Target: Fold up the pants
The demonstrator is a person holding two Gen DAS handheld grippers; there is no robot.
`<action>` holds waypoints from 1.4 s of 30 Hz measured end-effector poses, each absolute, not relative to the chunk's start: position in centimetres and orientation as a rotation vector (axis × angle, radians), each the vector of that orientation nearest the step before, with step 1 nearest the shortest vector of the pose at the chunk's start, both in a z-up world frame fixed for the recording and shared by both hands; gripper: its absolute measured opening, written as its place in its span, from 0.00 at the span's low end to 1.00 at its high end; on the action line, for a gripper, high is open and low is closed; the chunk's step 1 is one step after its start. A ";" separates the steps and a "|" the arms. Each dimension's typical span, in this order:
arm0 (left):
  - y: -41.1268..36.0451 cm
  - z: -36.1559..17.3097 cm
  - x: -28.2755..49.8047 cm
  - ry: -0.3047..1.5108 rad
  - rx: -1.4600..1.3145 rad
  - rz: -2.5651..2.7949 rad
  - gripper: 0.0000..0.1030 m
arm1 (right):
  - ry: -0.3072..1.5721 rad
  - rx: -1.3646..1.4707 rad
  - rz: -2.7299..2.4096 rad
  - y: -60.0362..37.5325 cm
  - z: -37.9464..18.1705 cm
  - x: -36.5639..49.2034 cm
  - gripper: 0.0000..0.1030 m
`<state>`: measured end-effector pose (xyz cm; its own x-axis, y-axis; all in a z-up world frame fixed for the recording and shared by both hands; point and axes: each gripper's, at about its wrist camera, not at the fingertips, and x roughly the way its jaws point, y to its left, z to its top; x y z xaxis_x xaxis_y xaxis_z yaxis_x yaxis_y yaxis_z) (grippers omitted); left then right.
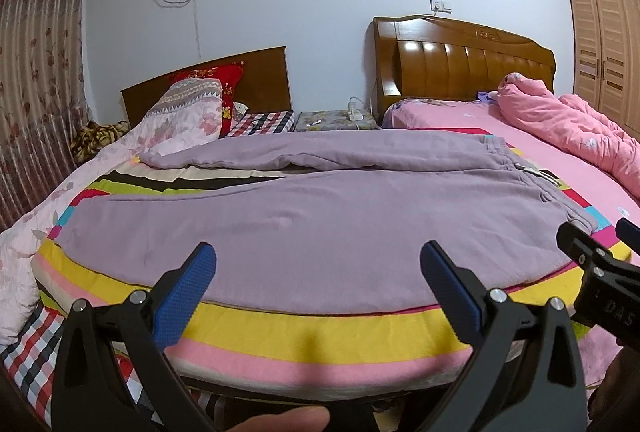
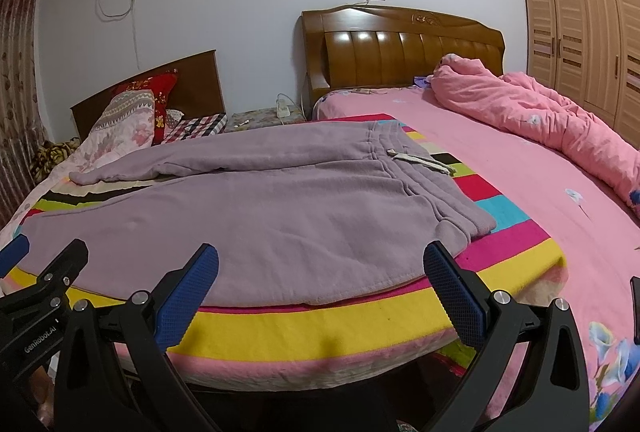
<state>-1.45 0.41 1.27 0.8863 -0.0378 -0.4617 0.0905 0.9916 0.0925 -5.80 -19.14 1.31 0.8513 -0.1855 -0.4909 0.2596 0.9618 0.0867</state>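
Observation:
Lilac sweatpants [image 1: 312, 204] lie spread flat on a striped multicolour blanket [image 1: 320, 328], waistband to the right, legs running left, the far leg [image 1: 224, 156] apart from the near one. In the right wrist view the pants [image 2: 260, 216] show a waistband with a white drawstring [image 2: 420, 160]. My left gripper [image 1: 318, 272] is open and empty, just before the near edge of the pants. My right gripper [image 2: 320, 272] is open and empty, near the waistband end. The right gripper also shows in the left wrist view [image 1: 600, 264], the left one in the right wrist view [image 2: 44, 272].
A pink floral quilt [image 1: 172, 120] and red pillow [image 1: 216, 84] lie at the far left. A pink bed [image 2: 500, 168] with a bunched pink duvet [image 2: 540, 124] stands to the right. A bedside table [image 1: 336, 120] sits between the headboards, a wardrobe [image 2: 580, 32] far right.

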 end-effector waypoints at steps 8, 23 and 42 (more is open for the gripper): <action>0.8 1.1 -1.3 0.490 0.103 -0.063 0.99 | 0.504 0.152 -0.235 -19.1 1.2 -5.7 0.96; 1.0 0.9 -1.2 0.503 0.098 -0.058 0.99 | 0.517 0.161 -0.231 -19.3 0.8 -5.6 0.96; 1.3 0.3 -0.8 0.531 0.096 -0.048 0.99 | 0.555 0.177 -0.220 -19.6 0.2 -5.2 0.96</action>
<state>-0.83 1.28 0.33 0.8614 -0.0210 -0.5074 0.0707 0.9944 0.0788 -5.24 -19.63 0.18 0.8275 -0.1586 -0.5386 0.2537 0.9614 0.1066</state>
